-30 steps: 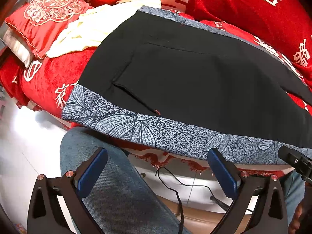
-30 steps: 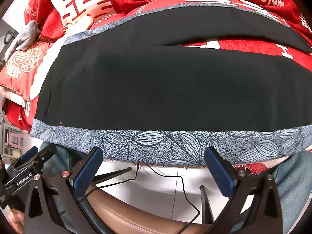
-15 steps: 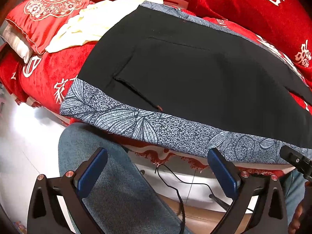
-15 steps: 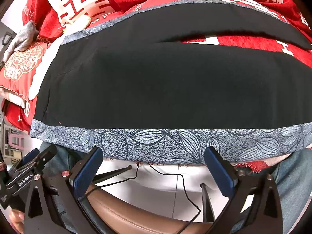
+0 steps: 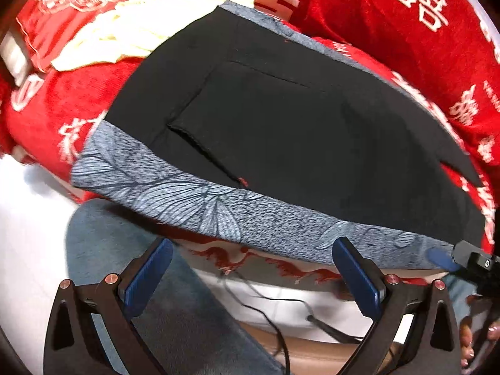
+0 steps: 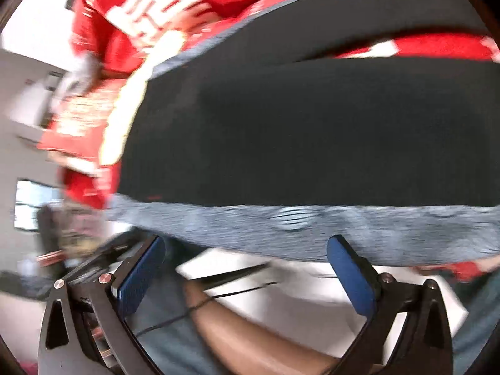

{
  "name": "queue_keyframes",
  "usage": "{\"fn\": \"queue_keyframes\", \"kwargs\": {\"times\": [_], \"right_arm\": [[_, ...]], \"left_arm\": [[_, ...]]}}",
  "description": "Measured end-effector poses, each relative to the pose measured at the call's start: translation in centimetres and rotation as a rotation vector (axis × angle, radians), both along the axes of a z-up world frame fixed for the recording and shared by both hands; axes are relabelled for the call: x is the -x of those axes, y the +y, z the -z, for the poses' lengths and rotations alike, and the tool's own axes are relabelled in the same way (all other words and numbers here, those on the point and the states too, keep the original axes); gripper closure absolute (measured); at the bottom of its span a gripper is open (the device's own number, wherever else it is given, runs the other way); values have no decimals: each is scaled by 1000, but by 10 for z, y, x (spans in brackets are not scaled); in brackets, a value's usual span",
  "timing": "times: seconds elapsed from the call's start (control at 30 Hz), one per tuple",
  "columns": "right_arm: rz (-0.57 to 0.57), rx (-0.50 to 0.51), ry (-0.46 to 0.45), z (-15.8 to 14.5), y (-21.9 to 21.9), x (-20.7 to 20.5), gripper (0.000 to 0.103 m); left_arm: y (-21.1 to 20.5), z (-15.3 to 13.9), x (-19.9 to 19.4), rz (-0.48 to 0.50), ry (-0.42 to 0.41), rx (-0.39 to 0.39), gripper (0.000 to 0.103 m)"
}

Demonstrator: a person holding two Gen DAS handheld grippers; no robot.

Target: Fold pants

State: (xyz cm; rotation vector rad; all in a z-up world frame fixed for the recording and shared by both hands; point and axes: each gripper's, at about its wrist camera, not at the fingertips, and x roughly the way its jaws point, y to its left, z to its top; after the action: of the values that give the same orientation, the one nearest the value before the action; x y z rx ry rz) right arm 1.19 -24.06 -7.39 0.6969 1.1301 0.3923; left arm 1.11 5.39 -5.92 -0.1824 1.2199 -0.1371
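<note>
The black pants (image 5: 297, 131) lie flat on the red bedspread (image 5: 422, 31), grey leaf-patterned side band (image 5: 218, 206) nearest; left gripper (image 5: 250, 275) and right gripper (image 6: 247, 268) both hang spread, empty; the cloth looks soft, light (likely floppy), best pinched along that band edge.

The left gripper (image 5: 251, 273) is being held with its jaws spread wide and nothing between the blue pads (image 5: 356, 276) — the fingers are being pointed forward, level with each other. The right gripper (image 6: 247, 270) is likewise being carried with its jaws wide apart and nothing between them, though its view is blurred. In the left wrist view the tip of the right gripper is being shown at the right edge, with fingers of the right hand (image 5: 478, 343) being wrapped around it below.
</note>
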Motion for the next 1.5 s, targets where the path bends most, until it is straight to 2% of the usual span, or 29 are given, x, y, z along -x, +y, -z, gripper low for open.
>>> {"fn": "queue_keyframes", "kwargs": {"times": [0.1,0.23,0.4,0.57,0.63,0.73,0.83,0.9,0.97,1.0,1.03,1.07,1.1,1.13,1.27,1.5], "right_arm": [[-54,-84,55,22,4,0,1],[-32,-268,208,67,6,1,8],[4,-310,236,95,14,-7,13],[42,-360,181,89,11,0,14],[74,-364,142,78,0,3,14],[96,-395,81,63,-9,4,14],[87,-368,46,50,-8,7,14],[90,-355,52,51,-9,9,17],[105,-362,68,61,-19,11,23],[115,-359,80,63,-21,11,33],[127,-349,94,66,-24,11,54],[135,-349,109,70,-26,11,65],[146,-357,120,73,-28,12,90],[161,-363,124,74,-30,13,96],[192,-346,75,57,-36,12,97],[129,-193,-106,-19,-37,-6,97]], "left_arm": [[5,7,-1,11,21,103,0],[7,16,0,6,52,203,0],[7,30,-3,-21,98,234,0],[-2,40,-12,-34,99,243,0],[-4,48,-18,-44,107,251,0],[-3,59,-25,-89,113,284,0],[4,57,-26,-147,74,315,1],[10,50,-24,-161,41,301,10],[15,43,-25,-157,34,284,25],[17,41,-24,-161,26,289,29],[19,39,-24,-167,15,288,38],[20,38,-26,-163,13,278,50],[22,38,-26,-157,15,272,56],[24,37,-28,-152,17,268,63],[35,24,-33,-133,10,284,69],[29,-26,-45,-88,-82,295,69]]}}
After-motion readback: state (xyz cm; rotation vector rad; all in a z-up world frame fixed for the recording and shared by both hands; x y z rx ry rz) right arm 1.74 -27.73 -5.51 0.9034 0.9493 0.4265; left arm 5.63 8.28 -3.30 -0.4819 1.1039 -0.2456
